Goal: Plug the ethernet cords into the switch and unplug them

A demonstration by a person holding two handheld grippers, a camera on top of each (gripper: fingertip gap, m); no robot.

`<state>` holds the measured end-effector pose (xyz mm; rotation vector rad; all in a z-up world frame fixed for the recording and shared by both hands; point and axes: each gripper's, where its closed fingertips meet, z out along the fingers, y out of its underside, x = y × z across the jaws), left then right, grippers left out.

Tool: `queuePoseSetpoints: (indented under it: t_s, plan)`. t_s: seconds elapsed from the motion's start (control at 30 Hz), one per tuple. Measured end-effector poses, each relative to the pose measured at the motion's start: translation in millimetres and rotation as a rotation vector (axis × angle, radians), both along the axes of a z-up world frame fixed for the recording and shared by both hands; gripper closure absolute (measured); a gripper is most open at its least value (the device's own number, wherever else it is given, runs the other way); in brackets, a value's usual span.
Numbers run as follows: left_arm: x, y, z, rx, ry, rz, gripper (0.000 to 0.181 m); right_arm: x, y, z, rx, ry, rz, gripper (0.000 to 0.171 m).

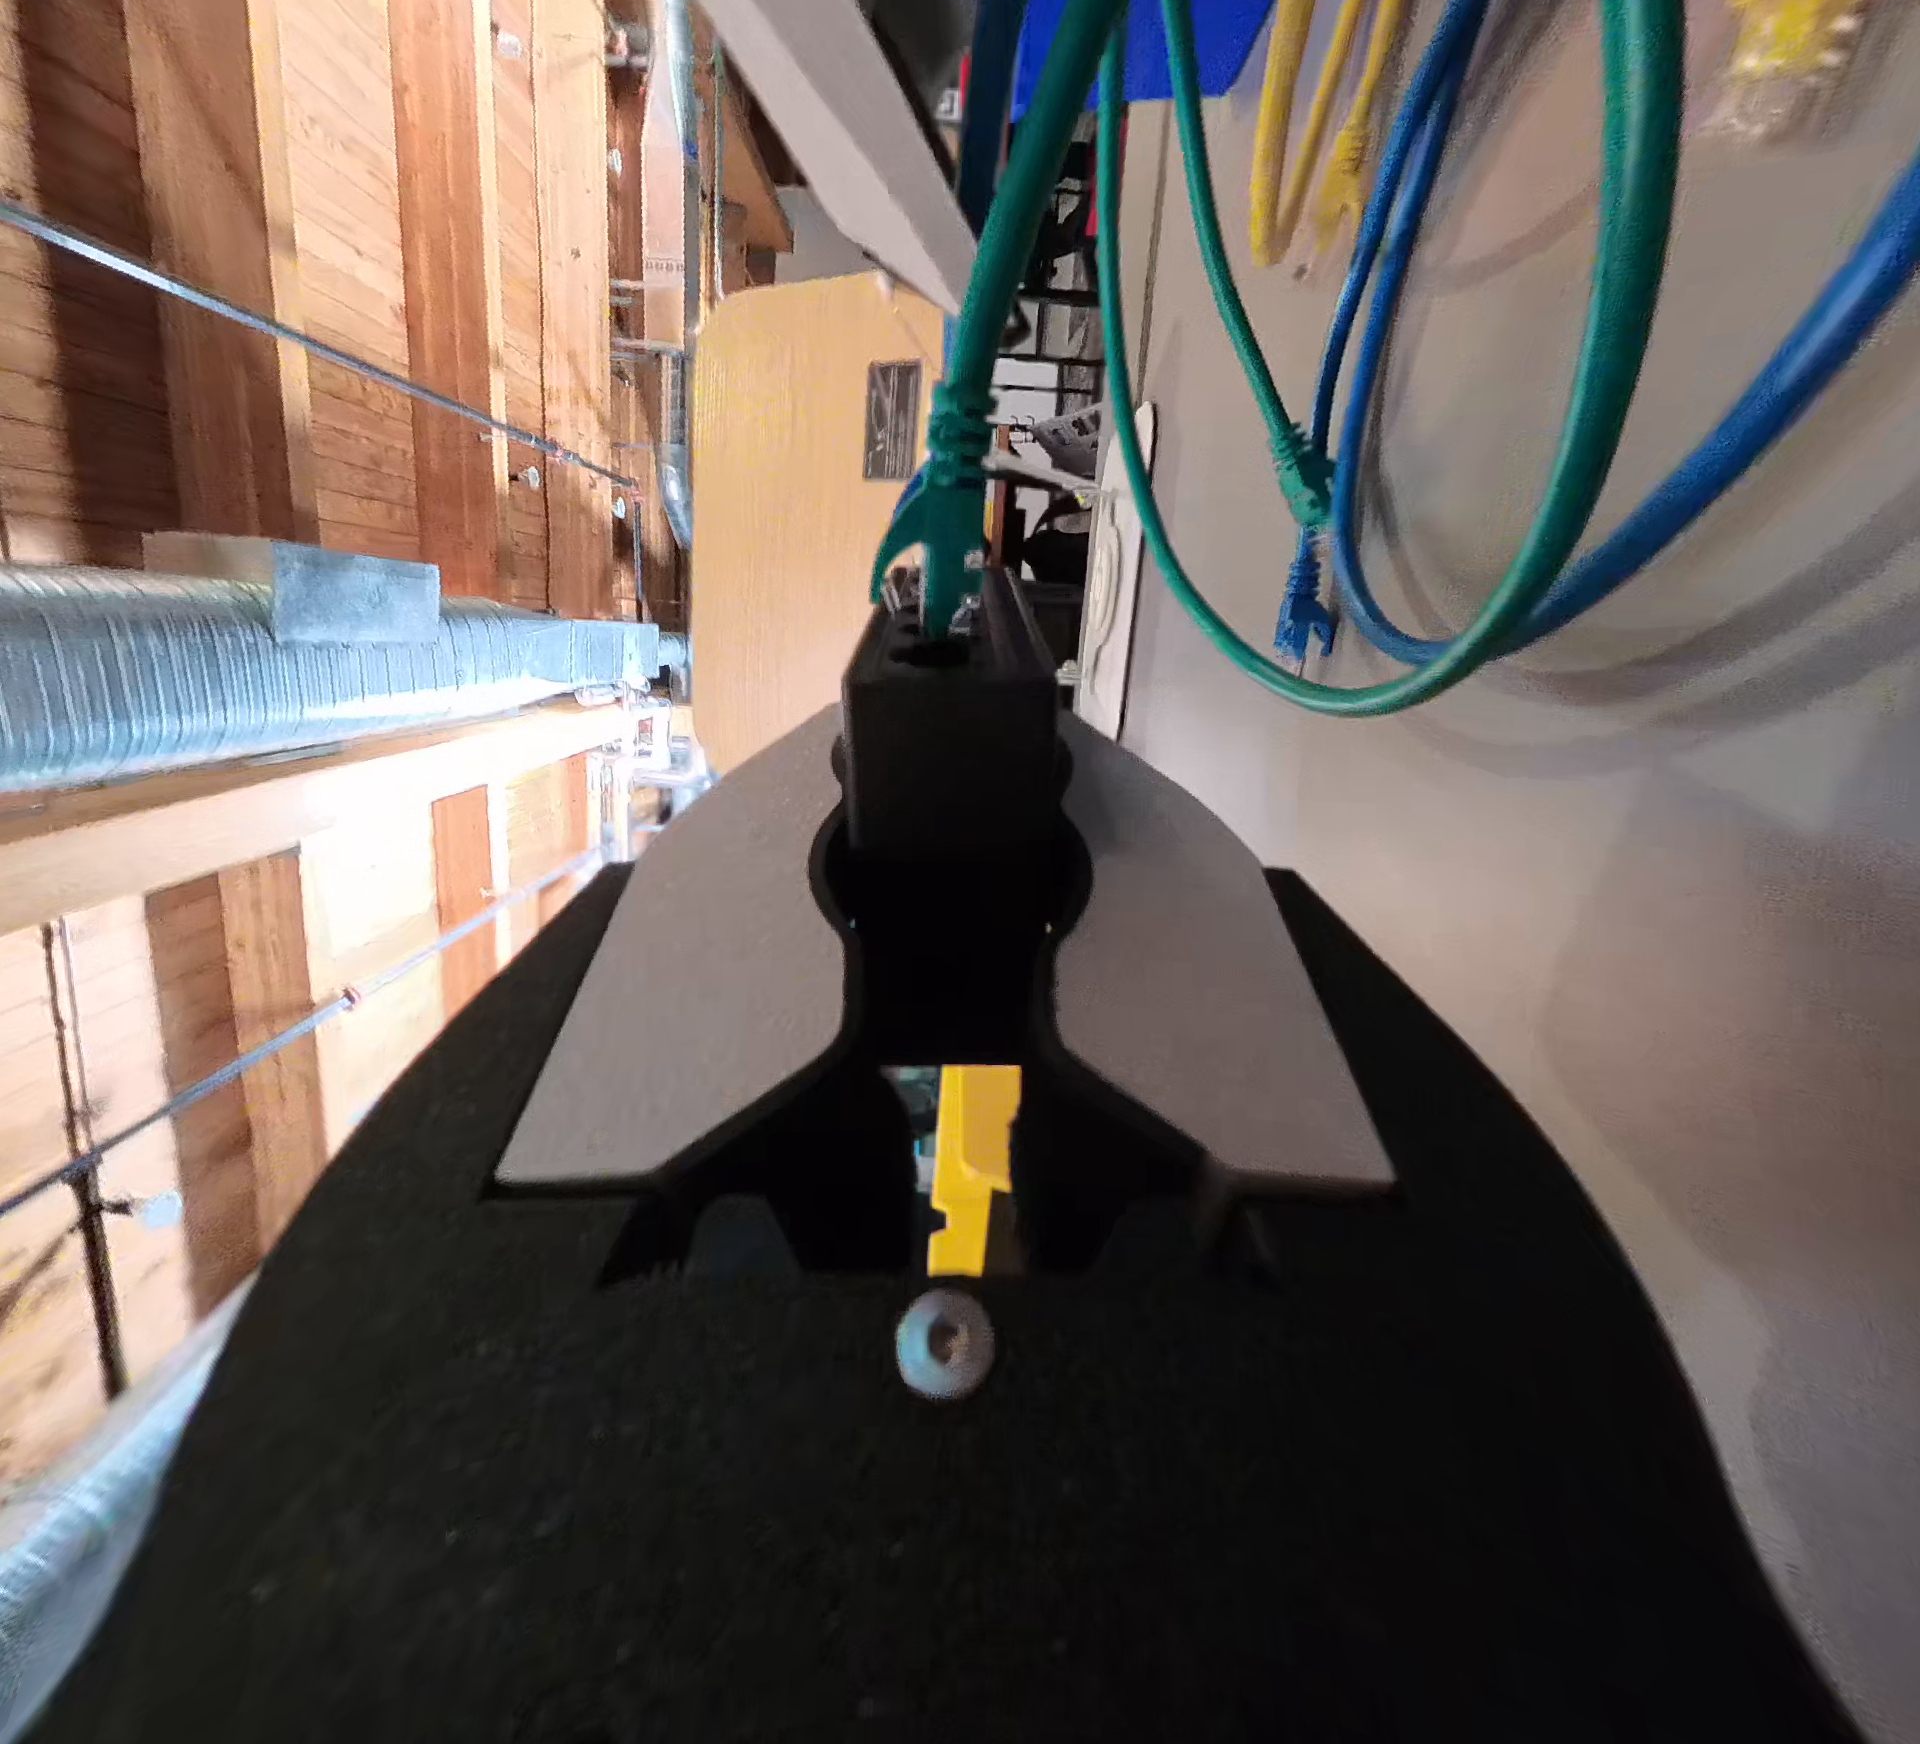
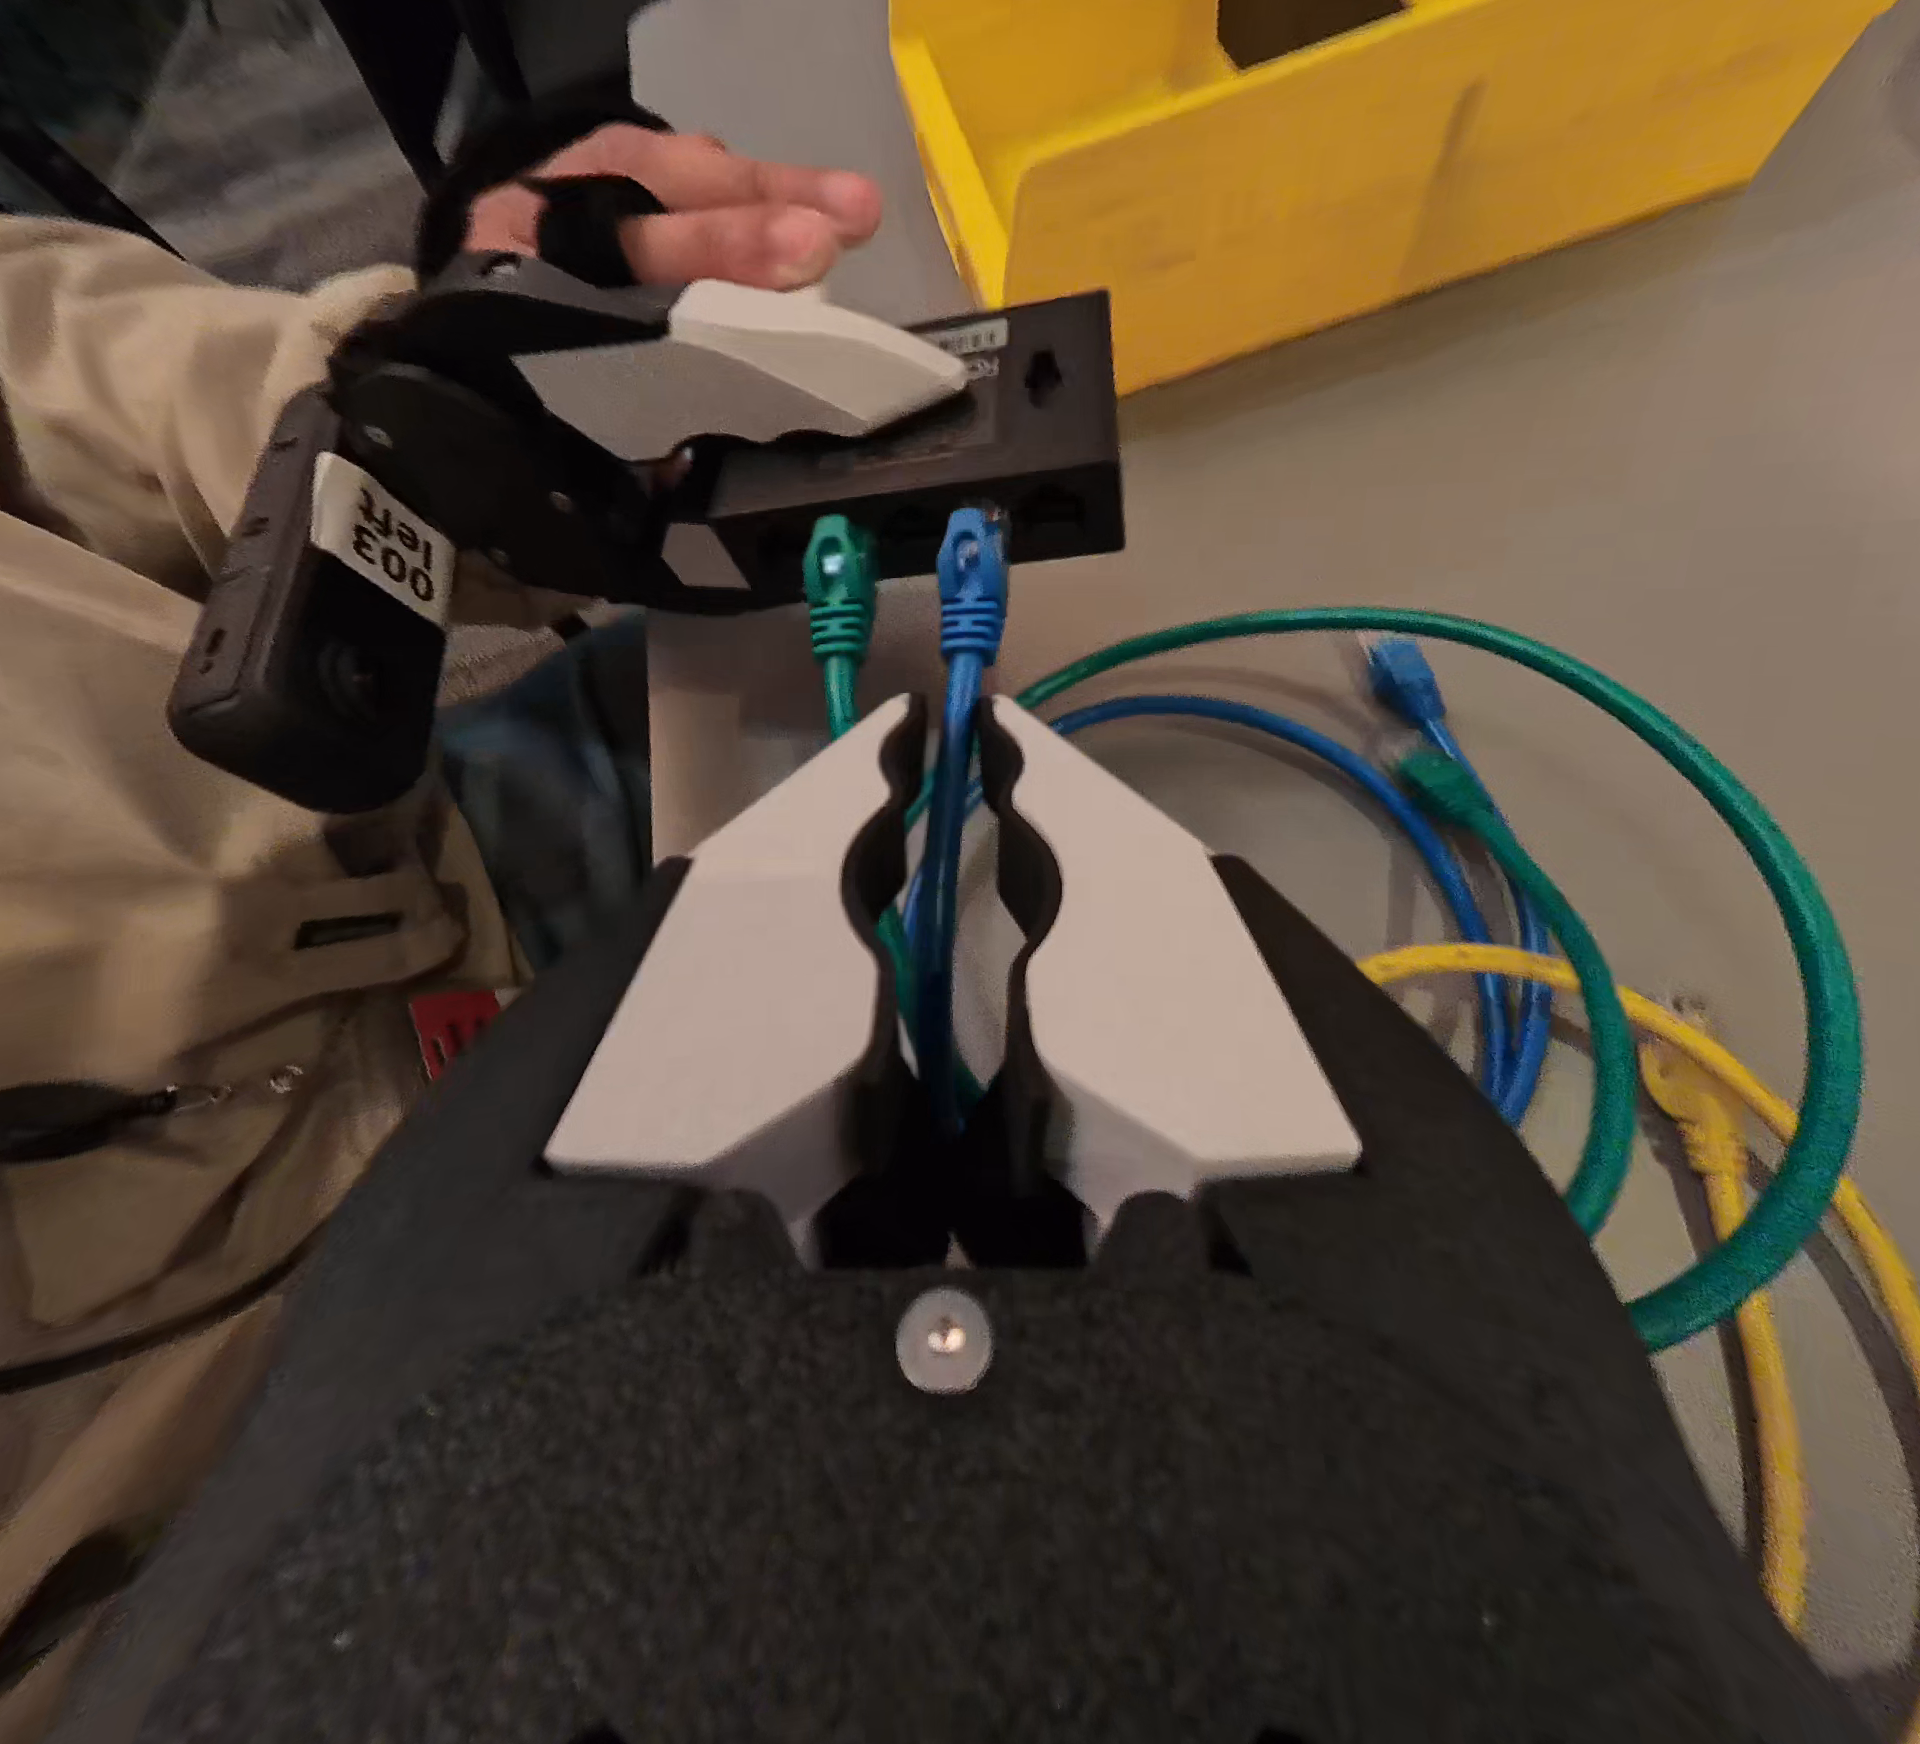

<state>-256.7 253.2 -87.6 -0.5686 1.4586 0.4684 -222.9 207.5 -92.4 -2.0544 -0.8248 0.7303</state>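
My left gripper [image 1: 951,738] is shut on one end of the black switch [image 1: 951,707] and holds it above the grey table; it also shows in the right wrist view [image 2: 831,406]. A green cord's plug [image 2: 840,572] and a blue cord's plug [image 2: 971,582] sit in neighbouring ports of the switch [image 2: 1039,406]. My right gripper [image 2: 954,718] is closed on the blue cord [image 2: 961,686] just behind its plug. The green cord passes under its left finger. In the left wrist view the green plug [image 1: 951,489] stands in the switch.
Loose loops of green [image 2: 1818,967], blue [image 2: 1475,915] and yellow cord [image 2: 1714,1154] lie on the grey table [image 2: 1455,499] to the right. A yellow bin [image 2: 1351,136] stands behind the switch. A person's hand [image 2: 727,219] and beige sleeve [image 2: 156,863] are at the left.
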Motion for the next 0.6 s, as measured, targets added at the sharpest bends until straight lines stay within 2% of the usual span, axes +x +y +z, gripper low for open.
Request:
queuePoseSetpoints:
  t_s: [0.1, 0.27, 0.37, 0.43, 0.5, 0.6]
  plan:
    - [-4, 5, 1, -0.076, -0.04, 0.011, 0.152, 1, 3, 15, 0.101, -0.003, -0.019, 0.146]
    - [-17, 19, 4, -0.187, -0.131, 0.043, 0.151, 35, -4, 96, 0.435, 0.08, -0.157, 0.143]
    - [-24, 28, 12, -0.295, -0.244, 0.065, 0.151, 60, -11, 117, 0.556, 0.096, -0.215, 0.145]
    - [-25, 29, 17, -0.288, -0.263, 0.064, 0.152, 65, -10, 118, 0.543, 0.121, -0.233, 0.148]
    - [-22, 22, 20, -0.224, -0.239, 0.045, 0.151, 45, -8, 106, 0.424, 0.127, -0.19, 0.146]
    - [-13, 10, 20, -0.191, -0.213, 0.014, 0.152, 13, -1, 67, 0.325, -0.047, -0.131, 0.142]
